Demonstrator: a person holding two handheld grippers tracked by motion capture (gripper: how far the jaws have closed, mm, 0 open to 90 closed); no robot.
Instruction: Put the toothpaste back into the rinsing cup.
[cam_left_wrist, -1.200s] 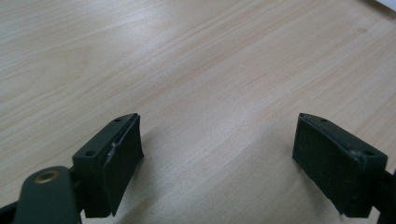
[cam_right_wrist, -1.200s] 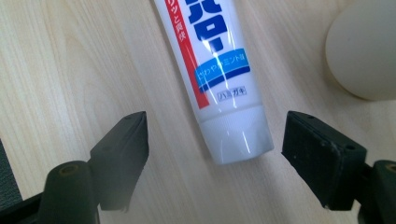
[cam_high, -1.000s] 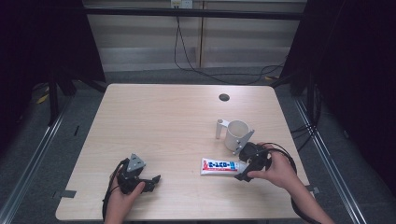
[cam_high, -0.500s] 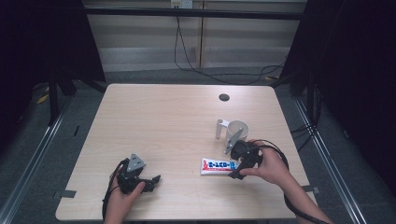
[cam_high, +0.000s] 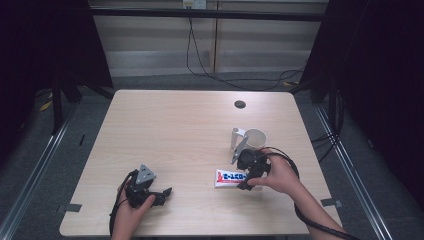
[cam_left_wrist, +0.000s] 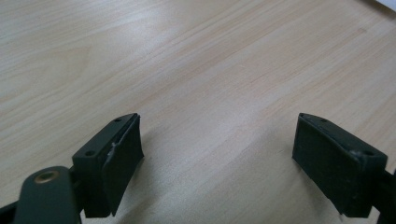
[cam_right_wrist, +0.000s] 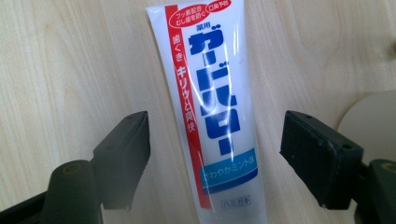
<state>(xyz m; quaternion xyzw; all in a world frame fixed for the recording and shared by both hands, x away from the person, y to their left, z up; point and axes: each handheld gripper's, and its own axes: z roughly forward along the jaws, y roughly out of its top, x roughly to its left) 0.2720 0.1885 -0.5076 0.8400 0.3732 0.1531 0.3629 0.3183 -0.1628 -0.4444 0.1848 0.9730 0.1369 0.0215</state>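
Observation:
A white toothpaste tube (cam_high: 226, 178) with blue and red print lies flat on the wooden table (cam_high: 175, 130), right of the middle and near the front. My right gripper (cam_high: 244, 179) is over the tube's right end, open. In the right gripper view the tube (cam_right_wrist: 212, 116) runs lengthwise between the two jaws of the right gripper (cam_right_wrist: 215, 149), with a gap on each side. My left gripper (cam_high: 165, 195) rests at the front left, open. In the left gripper view, bare wood lies between the jaws of the left gripper (cam_left_wrist: 217, 154).
A white mug (cam_high: 255, 139) with its handle to the left stands just behind the tube and the right hand. A small dark round grommet (cam_high: 240, 104) sits in the tabletop at the back. Cables trail from both grippers.
My right gripper has slid left over the tube's right end, uncovering more of the mug behind it. The left gripper has stayed where it was.

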